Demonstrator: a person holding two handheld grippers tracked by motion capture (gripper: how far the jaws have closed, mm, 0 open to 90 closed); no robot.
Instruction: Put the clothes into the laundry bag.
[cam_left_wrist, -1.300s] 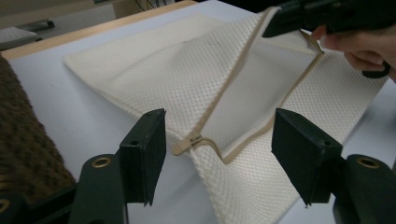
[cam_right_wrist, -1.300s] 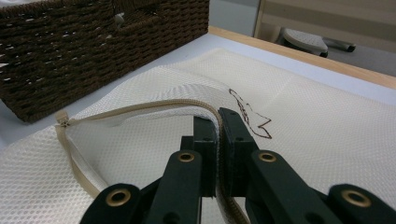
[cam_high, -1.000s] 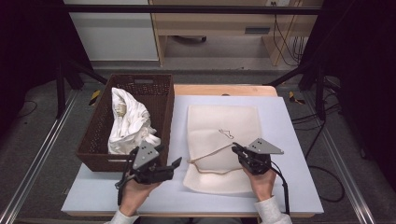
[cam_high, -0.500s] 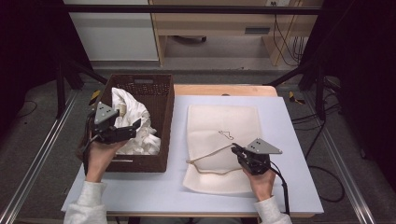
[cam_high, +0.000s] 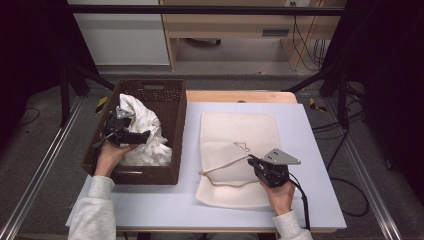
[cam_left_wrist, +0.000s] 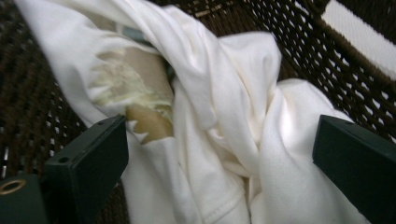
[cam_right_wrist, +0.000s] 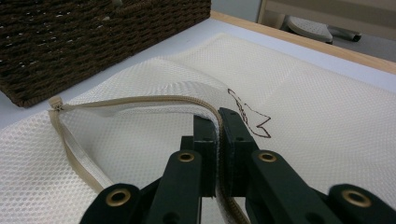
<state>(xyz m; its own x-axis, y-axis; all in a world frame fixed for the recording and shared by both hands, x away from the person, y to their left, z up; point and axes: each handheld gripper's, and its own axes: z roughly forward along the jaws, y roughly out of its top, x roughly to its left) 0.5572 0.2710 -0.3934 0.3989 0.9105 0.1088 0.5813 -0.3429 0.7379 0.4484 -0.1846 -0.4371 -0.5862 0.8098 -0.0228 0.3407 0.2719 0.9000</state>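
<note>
Pinching the zippered edge of the cream mesh bag (cam_high: 240, 155), the right gripper (cam_high: 254, 162) sits clamped on it at the near right of the table (cam_high: 320, 200), lifting that edge a little off the rest of the bag, which lies flat on the pale tabletop. Farther left, the left gripper (cam_high: 141, 136) hangs inside the brown wicker basket (cam_high: 145, 175), its jaws having just been opening and now spread wide, with the crumpled white garment (cam_left_wrist: 219, 121) lying between them but not pressed. The basket stands just beside the bag.
</note>
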